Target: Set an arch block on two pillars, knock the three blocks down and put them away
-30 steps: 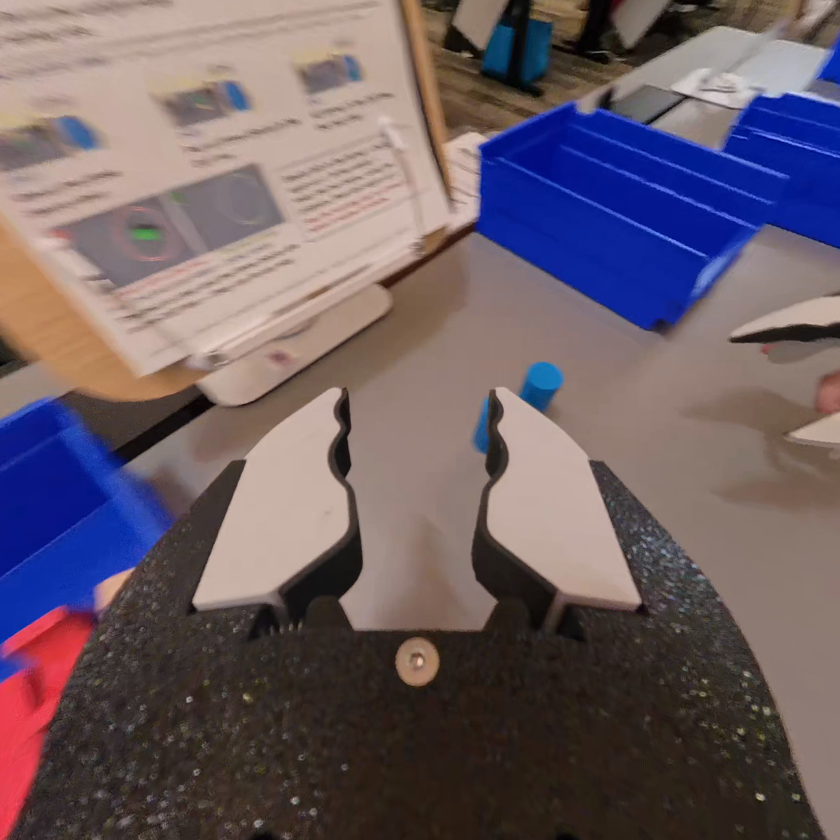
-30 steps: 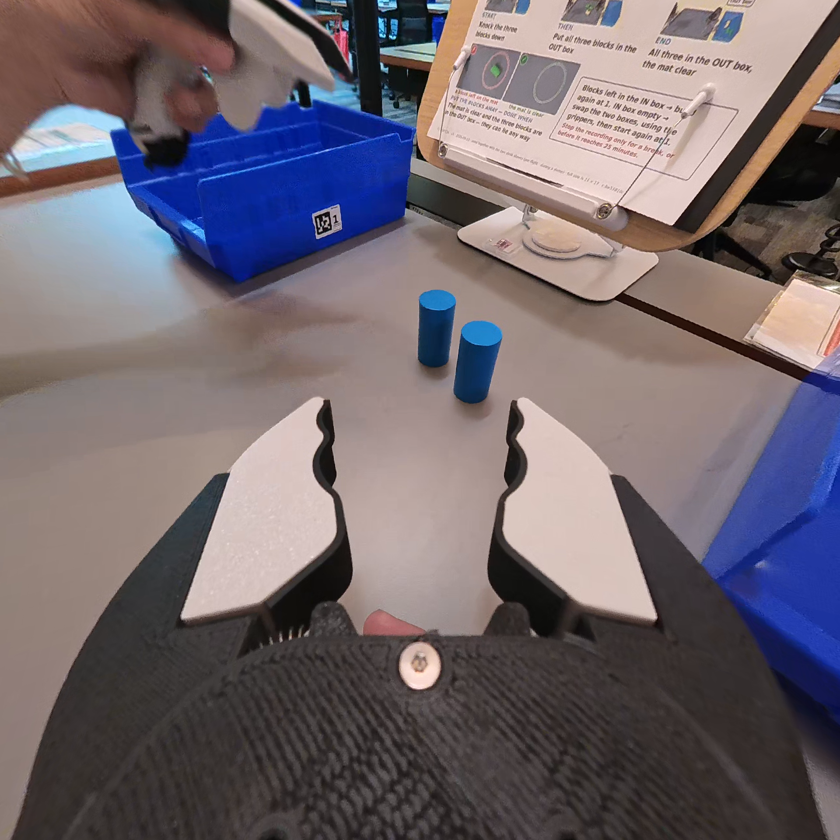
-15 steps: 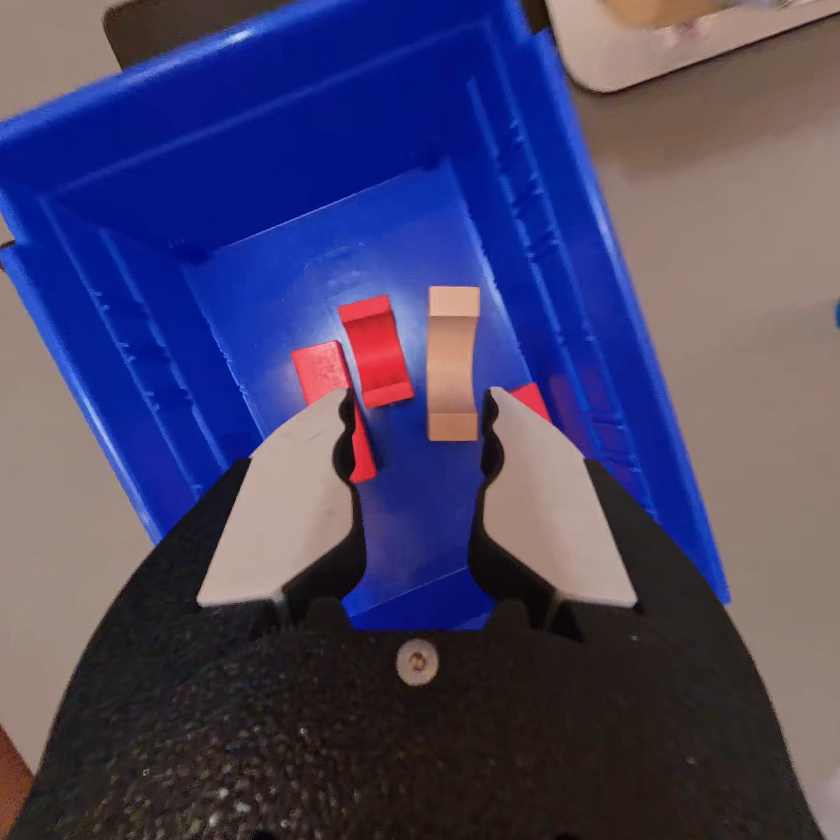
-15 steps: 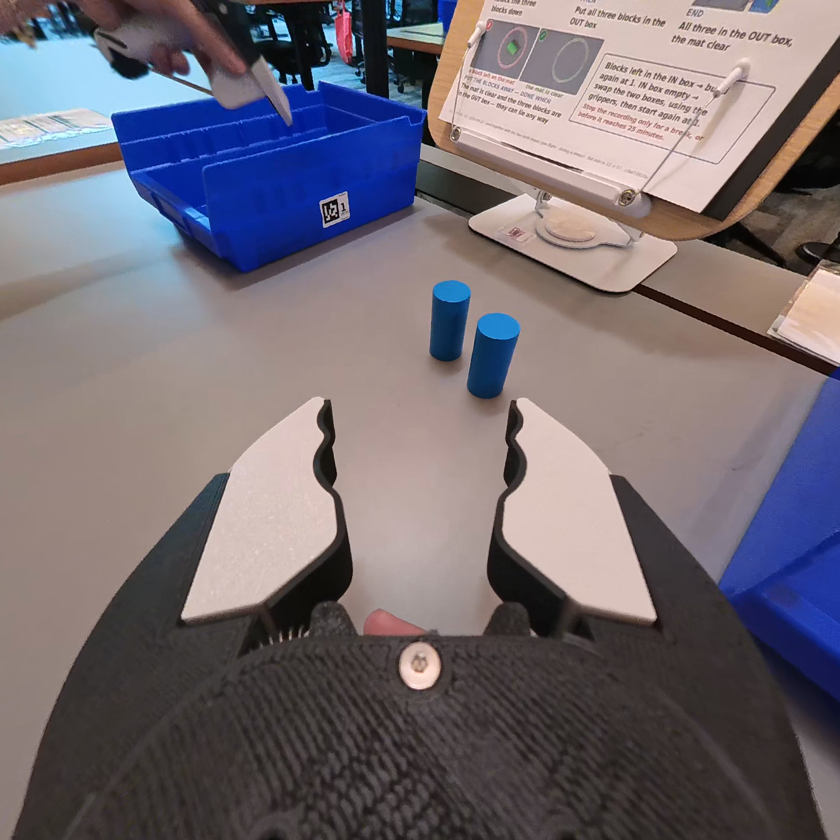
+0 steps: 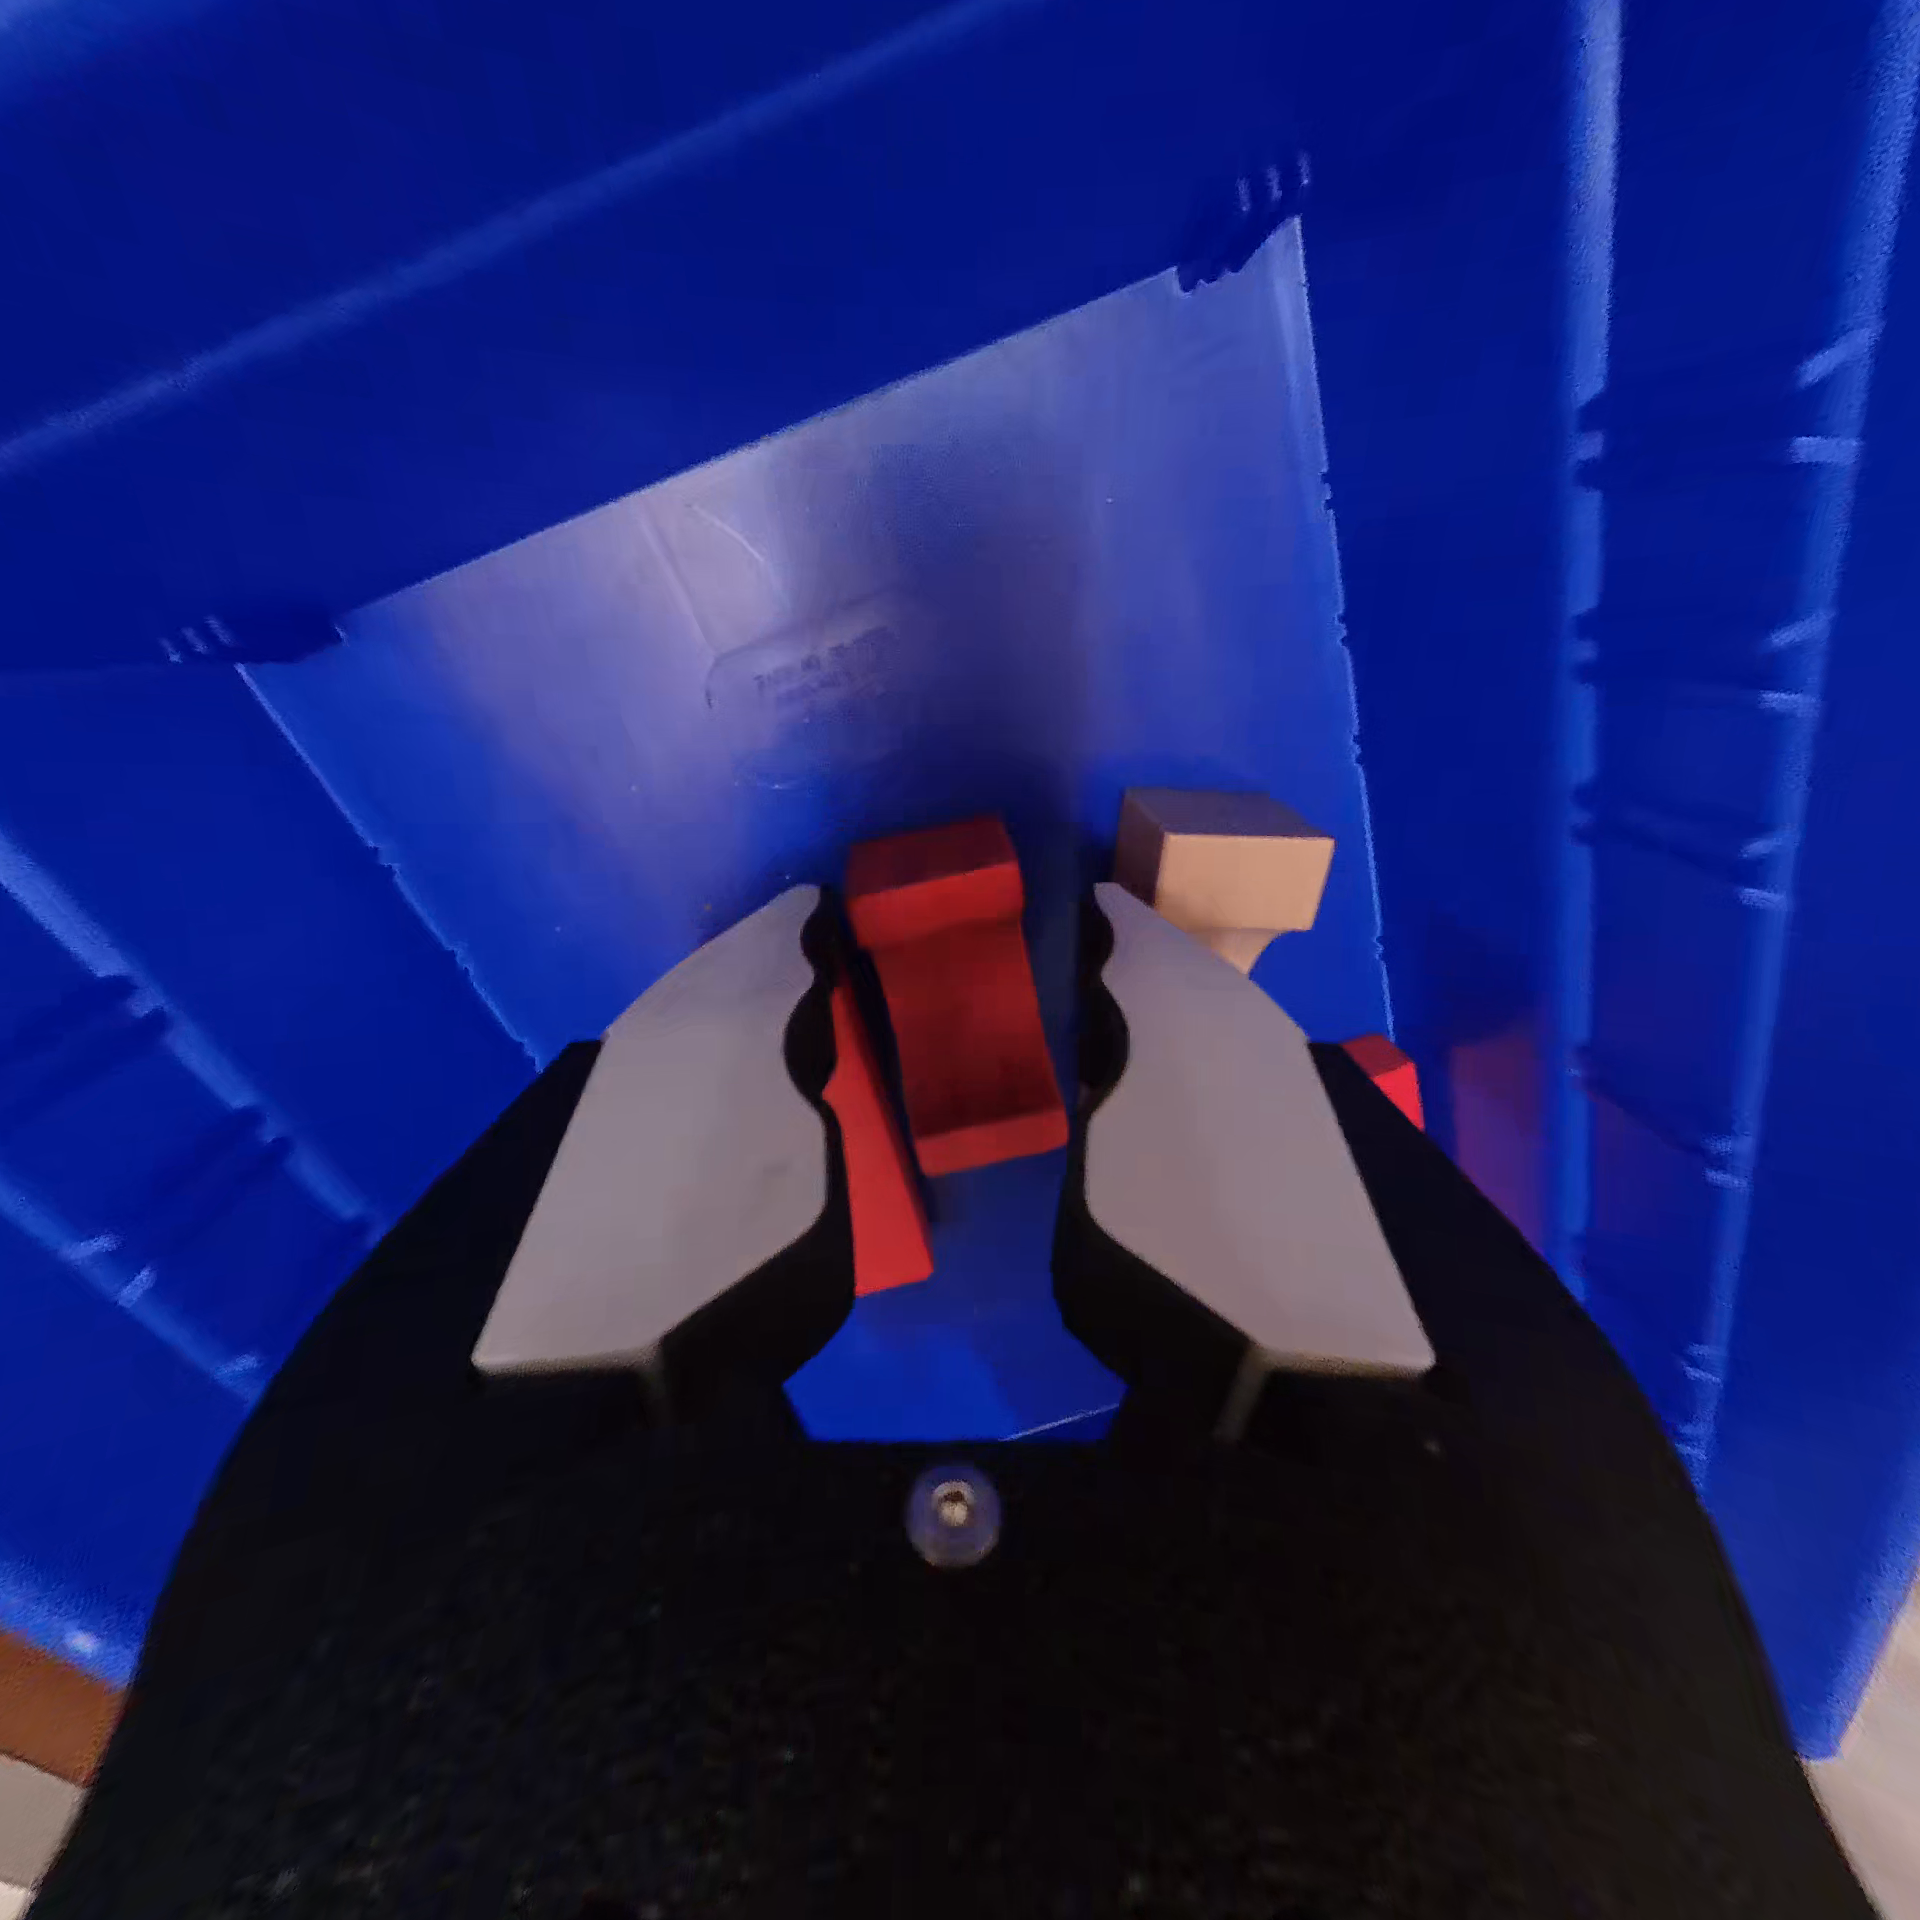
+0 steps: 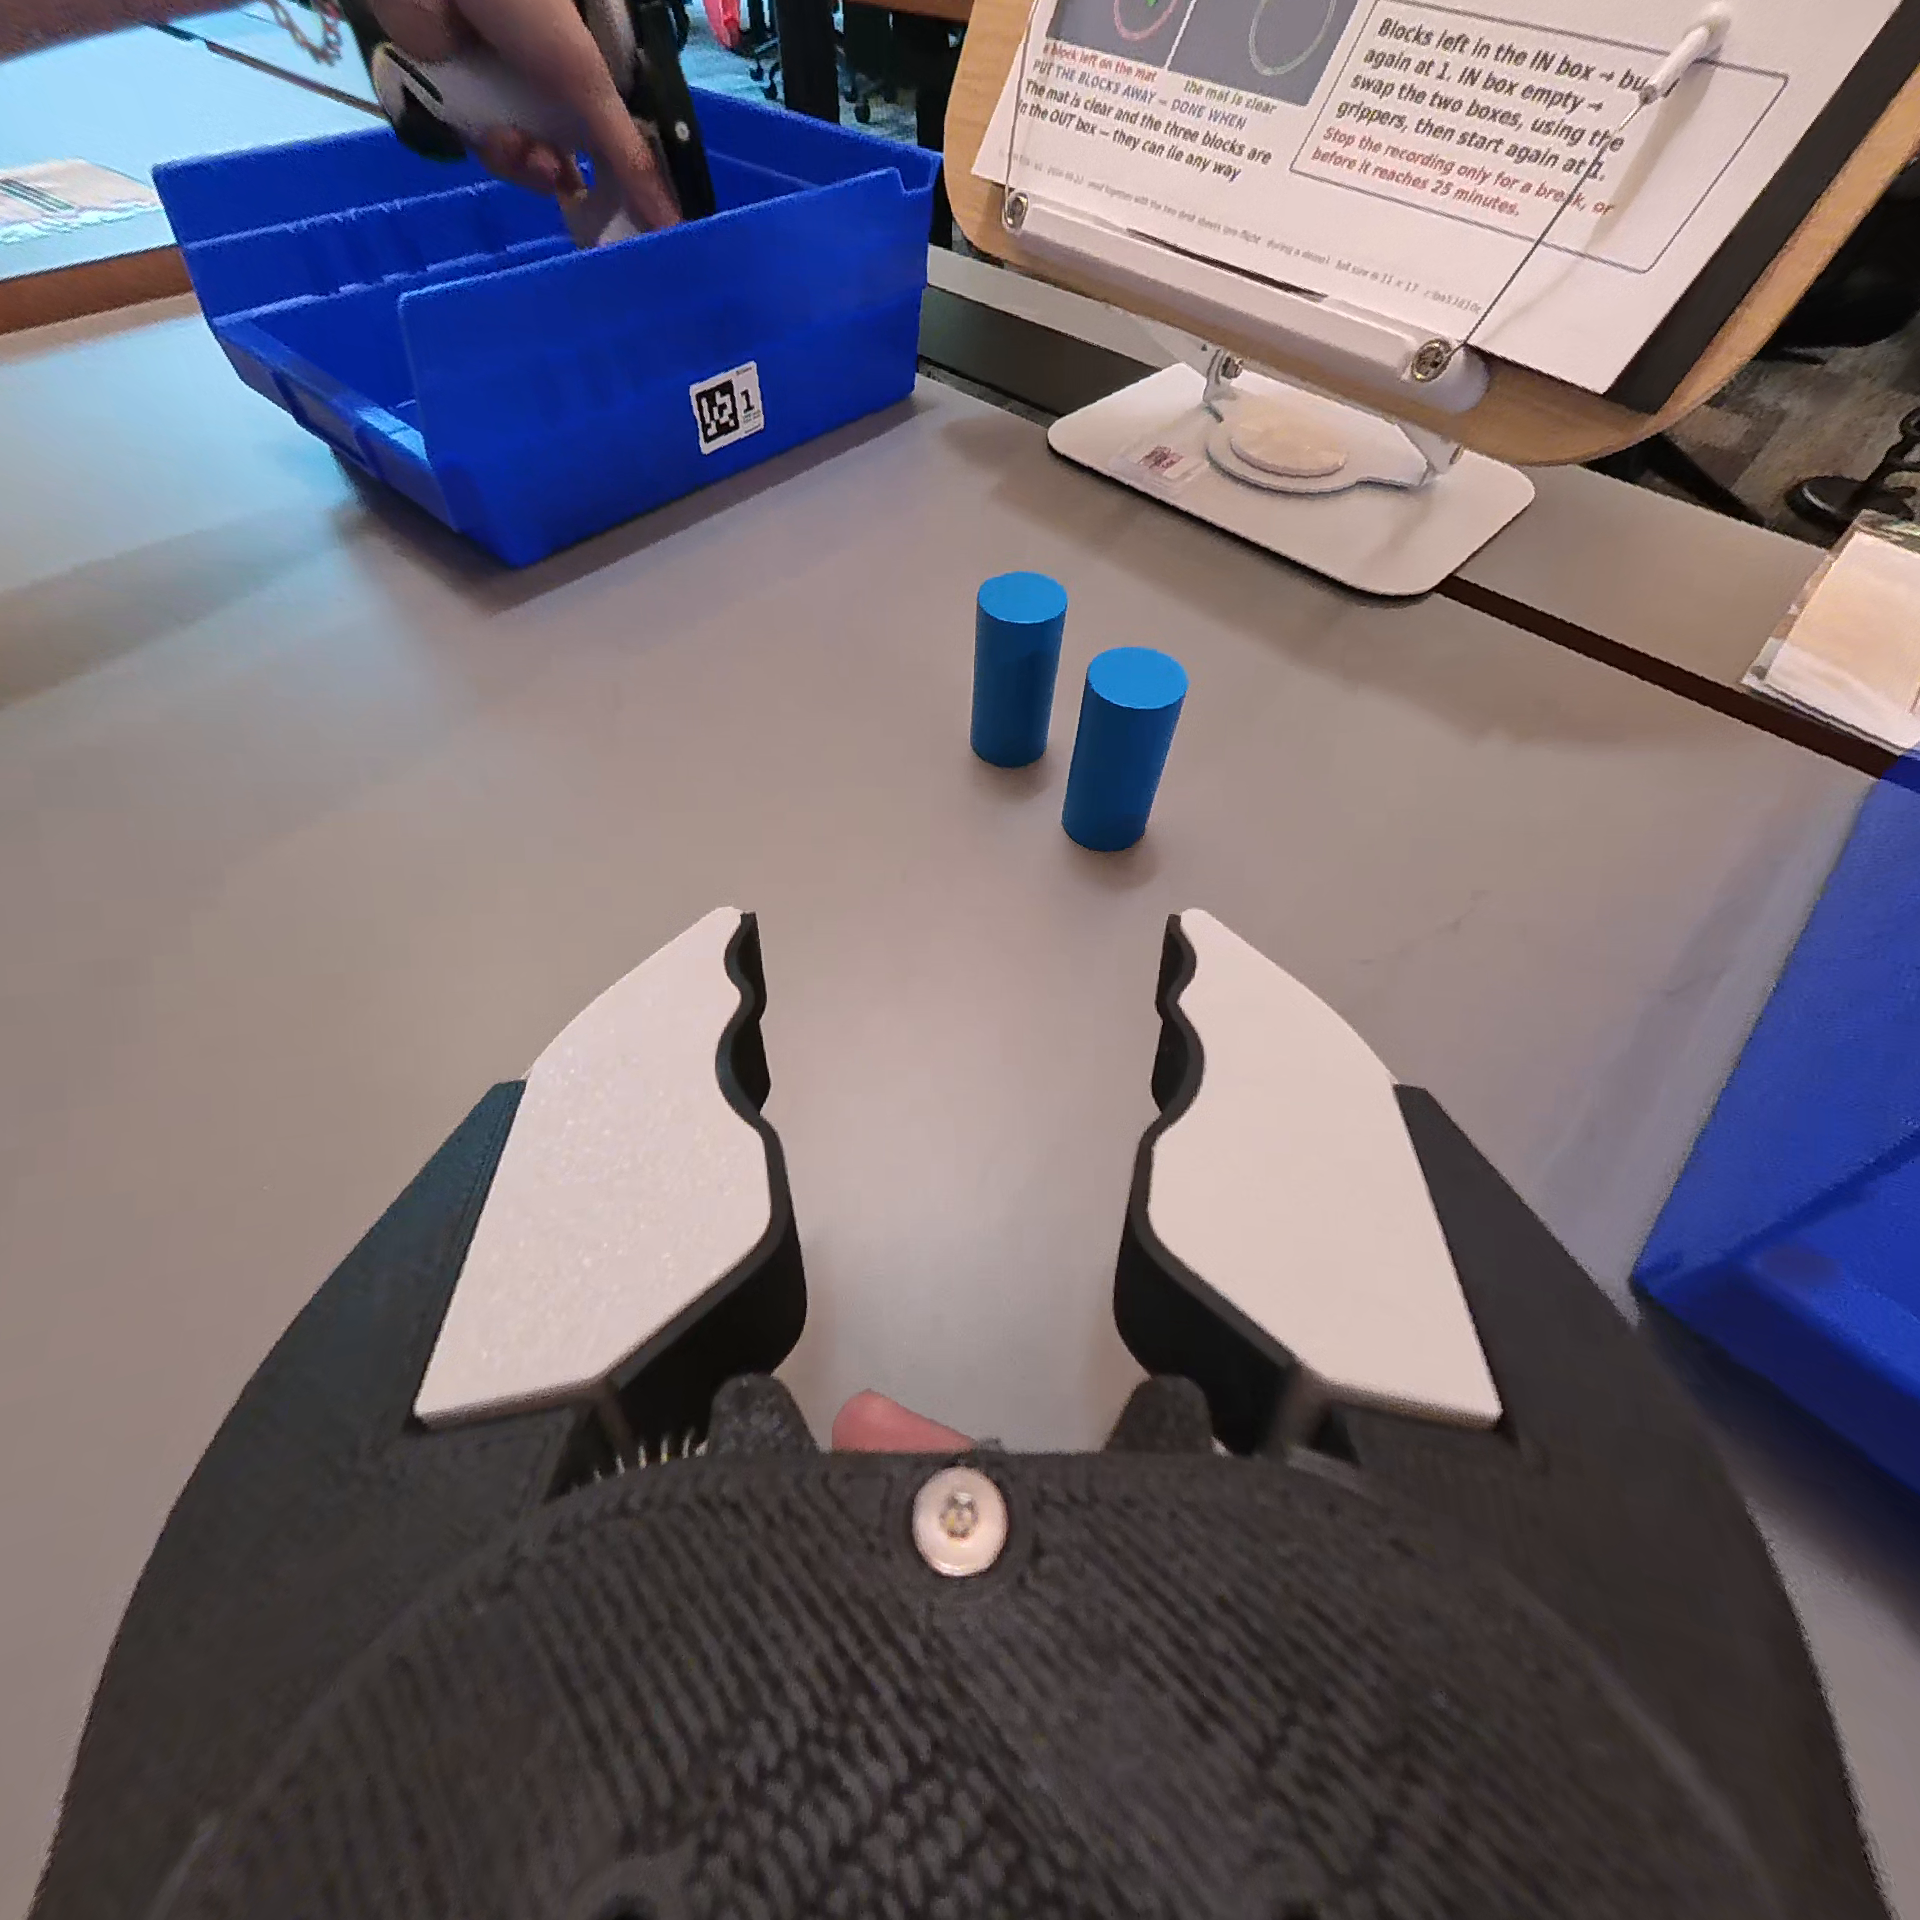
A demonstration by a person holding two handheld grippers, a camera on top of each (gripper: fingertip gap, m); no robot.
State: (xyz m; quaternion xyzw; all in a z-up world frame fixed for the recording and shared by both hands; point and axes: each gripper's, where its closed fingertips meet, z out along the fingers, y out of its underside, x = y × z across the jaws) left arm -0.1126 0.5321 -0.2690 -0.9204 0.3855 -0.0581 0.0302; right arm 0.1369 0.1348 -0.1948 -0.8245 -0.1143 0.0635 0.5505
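Observation:
My left gripper (image 5: 956, 906) is open and low inside a blue bin (image 5: 727, 343). Its fingers stand on either side of a red arch-shaped block (image 5: 961, 1023) lying on the bin floor. A second red block (image 5: 878, 1164) lies against the left finger, a tan block (image 5: 1226, 868) lies beyond the right fingertip, and another red piece (image 5: 1382, 1075) shows at the right. My right gripper (image 6: 961, 935) is open and empty over the grey table (image 6: 416, 831). Two upright blue cylinders (image 6: 1018, 670) (image 6: 1122, 748) stand close together just ahead of it.
In the right wrist view the blue bin (image 6: 623, 353) stands at the back left, with a hand (image 6: 520, 114) holding the left gripper down in it. A paper sheet on a wooden stand (image 6: 1351, 208) is at the back right. Another blue bin (image 6: 1818, 1195) is at the right edge. Some 50 centimetres of space lies between my two pairs of fingers.
My left gripper swung from the table over to the blue bin and dropped down around the red arch block. My right gripper stayed open and hardly moved.

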